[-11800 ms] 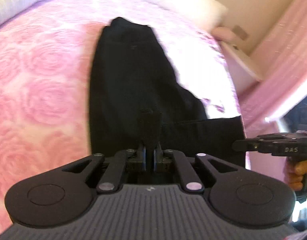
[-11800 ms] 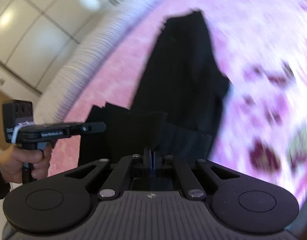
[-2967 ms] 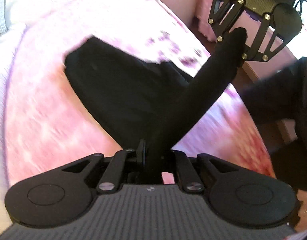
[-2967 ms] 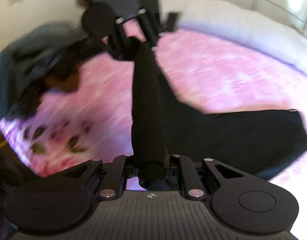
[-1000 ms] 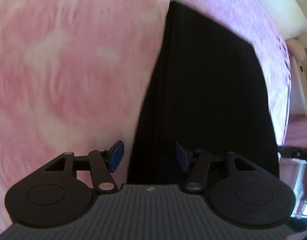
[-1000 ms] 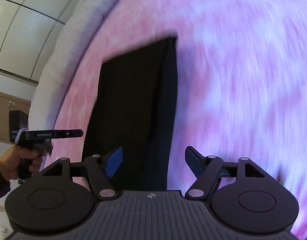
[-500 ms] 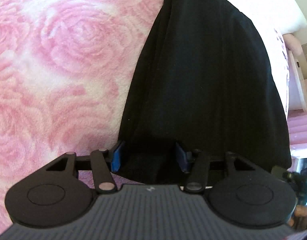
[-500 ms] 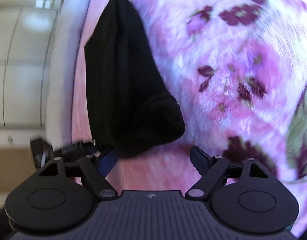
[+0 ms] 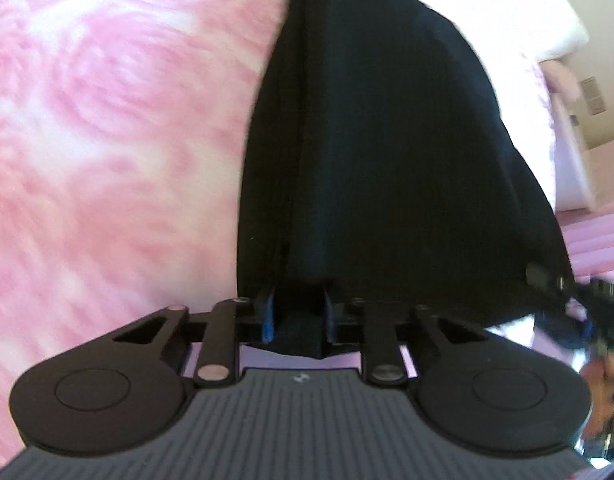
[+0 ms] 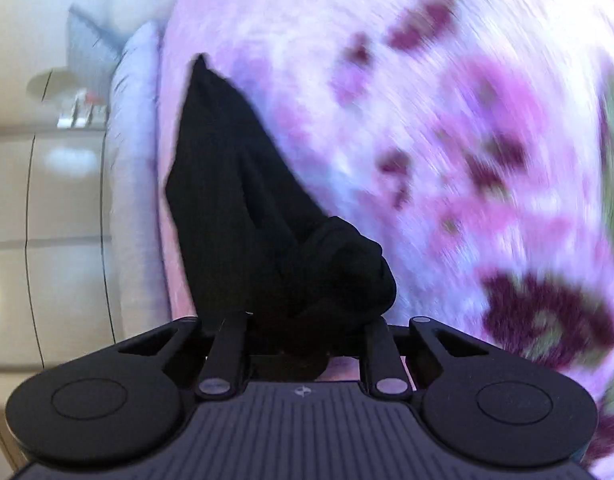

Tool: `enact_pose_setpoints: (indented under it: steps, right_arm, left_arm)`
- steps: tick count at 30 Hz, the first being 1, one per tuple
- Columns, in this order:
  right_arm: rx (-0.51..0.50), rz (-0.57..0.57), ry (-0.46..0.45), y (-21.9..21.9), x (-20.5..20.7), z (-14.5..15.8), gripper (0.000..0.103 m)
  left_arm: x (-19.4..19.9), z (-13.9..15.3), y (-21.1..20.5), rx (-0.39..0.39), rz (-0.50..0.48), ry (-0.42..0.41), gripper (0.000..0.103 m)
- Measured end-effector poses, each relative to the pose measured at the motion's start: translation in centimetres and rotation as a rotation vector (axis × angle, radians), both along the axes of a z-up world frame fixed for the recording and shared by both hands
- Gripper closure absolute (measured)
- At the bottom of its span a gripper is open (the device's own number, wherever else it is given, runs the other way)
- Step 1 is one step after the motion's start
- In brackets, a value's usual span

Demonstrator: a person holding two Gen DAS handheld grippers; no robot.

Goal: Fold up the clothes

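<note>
Black garment (image 9: pixel 387 152) lies on the pink bedspread (image 9: pixel 107 120), soft and floppy, so grab corners. Left gripper (image 9: pixel 297 312) and right gripper (image 10: pixel 303 344) are closing on its near edge, probably bunching it.

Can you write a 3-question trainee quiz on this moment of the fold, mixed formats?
1. True or false: the black garment lies on a plain white sheet.
2. Multiple choice: what sits between the fingers of the left gripper? A) bare blanket B) the garment's near edge C) a pillow
3. Short answer: in the right wrist view, what does the right gripper have in front of it?

Key
1. False: it lies on a pink rose-patterned blanket.
2. B; the jaws are closing on that edge.
3. A bunched corner of the black garment, with the jaws closing around it; the fingertips themselves are hidden by the cloth.
</note>
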State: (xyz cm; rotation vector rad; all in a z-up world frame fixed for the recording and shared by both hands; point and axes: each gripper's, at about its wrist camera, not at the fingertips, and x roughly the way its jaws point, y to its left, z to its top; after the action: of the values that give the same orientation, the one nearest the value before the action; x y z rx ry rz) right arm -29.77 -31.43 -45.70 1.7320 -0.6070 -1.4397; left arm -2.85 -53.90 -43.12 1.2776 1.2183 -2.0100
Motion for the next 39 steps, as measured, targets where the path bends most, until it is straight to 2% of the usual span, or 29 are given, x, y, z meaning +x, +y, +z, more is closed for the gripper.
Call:
enact_pose_setpoints:
  steps: [4,9,12,15,16,18,20,21,22,23,25,29,32,33,34,35,37,38,39]
  right_arm:
    - [0.034,0.133,0.118,-0.4,-6.4,4.6,0.086]
    - [0.104,0.325,0.324,-2.6,-17.2,8.5,0.086]
    - [0.115,0.411,0.425,-5.3,-22.8,9.2,0.086]
    - [0.136,0.447,0.48,-8.1,-26.2,8.1,0.082]
    - [0.15,0.47,0.49,-8.5,-26.6,7.4,0.081]
    - [0.147,0.491,0.5,-7.9,-26.4,6.7,0.072]
    - [0.128,0.445,0.508,-6.3,-25.9,6.9,0.057]
    - [0.118,0.416,0.512,-5.4,-25.7,7.1,0.044]
    - [0.11,0.379,0.515,-4.5,-25.4,7.3,0.04]
    - [0.103,0.338,0.519,-3.6,-25.1,7.6,0.039]
    - [0.092,0.266,0.47,-1.1,-24.2,7.7,0.038]
    - [0.093,0.183,0.341,1.9,-20.9,5.7,0.037]
    - [0.08,0.132,0.261,3.0,-17.9,3.5,0.036]
    - [0.07,0.118,0.237,3.0,-17.1,2.7,0.036]
    - [0.066,0.113,0.221,2.8,-16.1,1.8,0.036]
    - [0.065,0.111,0.213,2.8,-15.3,1.2,0.037]
    - [0.066,0.095,0.212,2.9,-14.2,0.4,0.041]
    - [0.081,0.086,0.2,3.0,-14.3,0.4,0.073]
    - [0.103,0.08,0.179,3.1,-14.6,0.4,0.09]
  left_arm:
    - [-4.7,0.3,5.7,0.074,0.004,0.067,0.09]
    - [-14.6,-0.4,10.7,0.135,0.001,0.158,0.09]
    - [-20.0,-0.4,12.3,0.121,-0.058,0.183,0.089]
    - [-21.0,1.0,12.4,0.083,-0.13,0.167,0.082]
    - [-20.8,1.7,12.3,0.068,-0.143,0.161,0.079]
    - [-18.5,3.3,10.8,0.028,-0.113,0.162,0.075]
    - [-15.3,5.1,8.4,-0.024,-0.047,0.164,0.069]
    - [-13.6,5.7,6.9,-0.056,-0.007,0.145,0.064]
    - [-11.9,6.1,5.3,-0.091,0.038,0.113,0.059]
    - [-10.5,6.4,3.5,-0.123,0.08,0.083,0.057]
    - [-8.6,5.7,-0.4,-0.157,0.162,0.038,0.051]
    - [-8.9,2.8,-7.8,-0.182,0.22,0.009,0.051]
    - [-10.7,-0.9,-10.6,-0.102,0.194,0.036,0.05]
    - [-11.3,-1.8,-11.1,-0.077,0.182,0.044,0.053]
    - [-11.9,-2.3,-11.3,-0.068,0.168,0.048,0.063]
    - [-12.1,-2.6,-11.2,-0.06,0.16,0.062,0.071]
    - [-12.3,-2.3,-10.4,-0.068,0.16,0.07,0.076]
    - [-12.2,-2.0,-10.1,-0.076,0.161,0.066,0.076]
    - [-12.1,-1.5,-9.7,-0.084,0.161,0.062,0.077]
